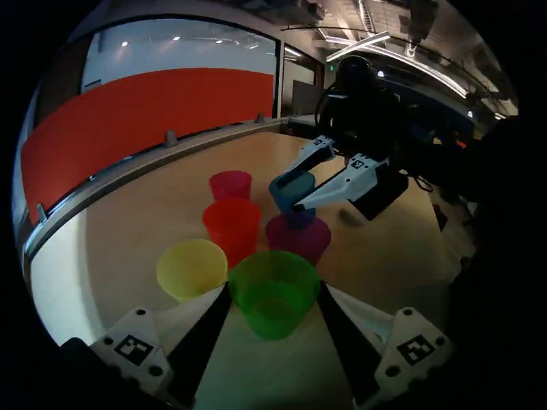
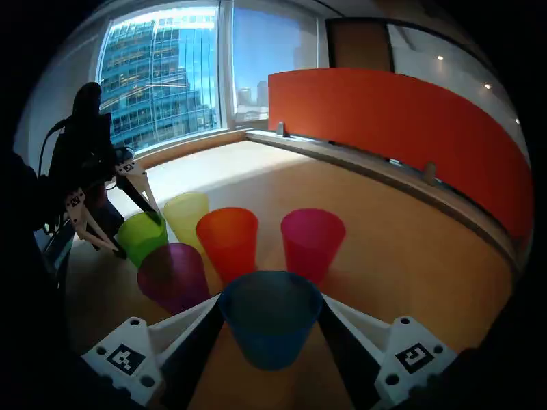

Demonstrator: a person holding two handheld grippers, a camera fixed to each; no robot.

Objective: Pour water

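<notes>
The left claw [image 1: 273, 287] is closed narrowly on a green cup [image 1: 273, 301], one finger pressing each side of the cup wall, mouth up. Just past its fingertips a yellow cup [image 1: 191, 268] stands ahead to the left and a purple cup [image 1: 298, 236] ahead to the right. An orange cup [image 1: 232, 225] stands between them, a little farther out, and a pink cup [image 1: 230, 184] stands beyond that. All four rest on the table [image 1: 390, 273].

Farther ahead, the right claw [image 1: 287, 195] hangs just above the purple cup and grips a blue cup [image 1: 292, 190], which leans slightly.

In the right gripper view, the right claw [image 2: 271, 301] clamps the blue cup [image 2: 270, 321] between both fingers. Ahead of it, the orange cup [image 2: 228, 239] stands left of centre and the pink cup [image 2: 312, 239] right of centre. The purple cup [image 2: 172, 277] is near its left finger, and the yellow cup [image 2: 186, 212] stands behind the orange one. Farther left, the left claw [image 2: 139, 234] carries the green cup [image 2: 142, 236].

I cannot tell whether any cup holds water.
</notes>
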